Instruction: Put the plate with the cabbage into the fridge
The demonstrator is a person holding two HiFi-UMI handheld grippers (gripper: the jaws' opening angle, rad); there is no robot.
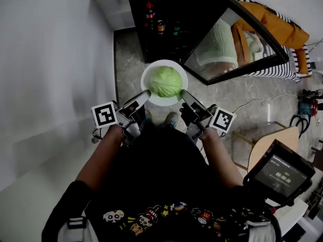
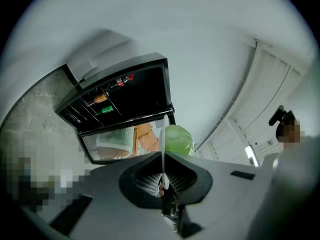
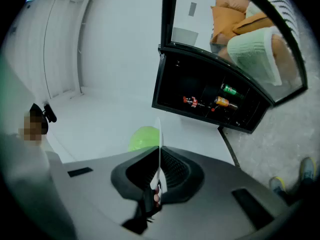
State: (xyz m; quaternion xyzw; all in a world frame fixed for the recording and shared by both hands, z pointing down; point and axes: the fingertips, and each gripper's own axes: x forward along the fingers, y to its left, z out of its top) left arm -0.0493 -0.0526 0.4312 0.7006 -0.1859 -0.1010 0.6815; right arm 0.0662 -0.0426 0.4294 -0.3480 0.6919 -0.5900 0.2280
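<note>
Both left gripper [image 1: 145, 95] and right gripper [image 1: 184, 95] fingers clamped on plate [image 1: 145, 79] rim, cabbage [image 1: 165, 81] whole only in head view

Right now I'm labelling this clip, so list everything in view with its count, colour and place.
plate: one, white, held in front of the open fridge
cabbage: one, green, on the plate
fridge: one, black, ahead on the floor, its glass door swung open to the right
bottles and cans: several, red, orange and green, on the fridge shelves
sofa: one, striped, with orange cushions, behind the fridge door
table: one, light wood, at the right
left gripper: one, grey and black, shut on the plate's left rim
right gripper: one, grey and black, shut on the plate's right rim
</note>
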